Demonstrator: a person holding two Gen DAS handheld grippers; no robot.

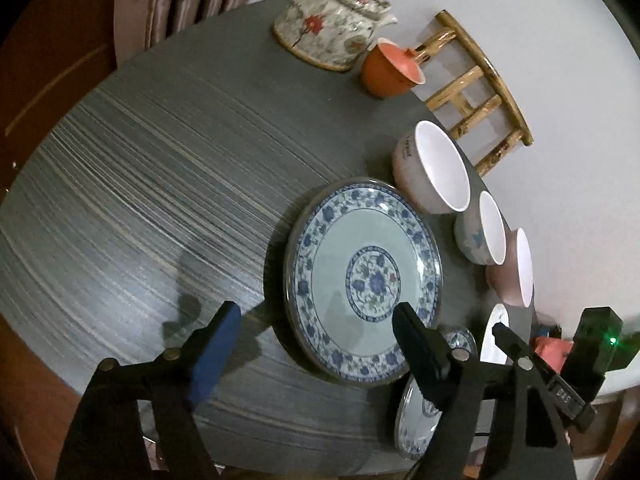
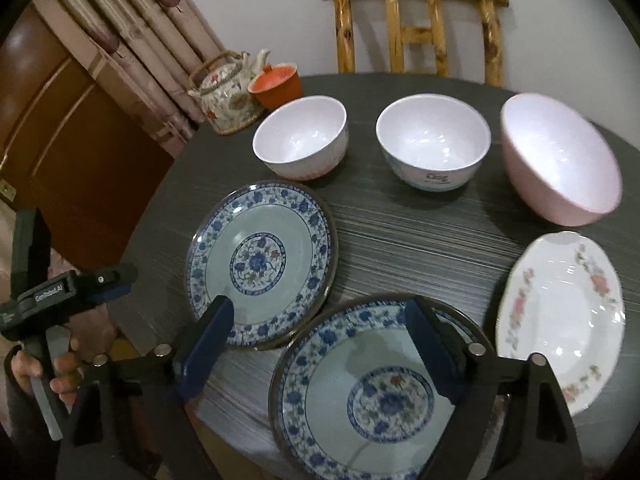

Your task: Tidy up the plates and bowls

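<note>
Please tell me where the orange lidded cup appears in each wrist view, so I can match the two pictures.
Left wrist view: the orange lidded cup sits upper right of centre, near the table's far edge.
Right wrist view: orange lidded cup, upper left of centre.
Shared landmark: the floral teapot right beside it.

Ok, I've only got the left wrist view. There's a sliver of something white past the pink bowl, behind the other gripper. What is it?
Observer: A white oval plate with pink flowers, lying flat just in front of the pink bowl.
Operator: And the blue-patterned bit hidden under my right-hand finger?
Observer: A second blue-and-white plate, same pattern as the one you see, at the near edge of the table.
Operator: What is the right gripper doing?
Observer: The right gripper is open and holds nothing. One finger is over that second plate, the other over the gap beside it.
</note>
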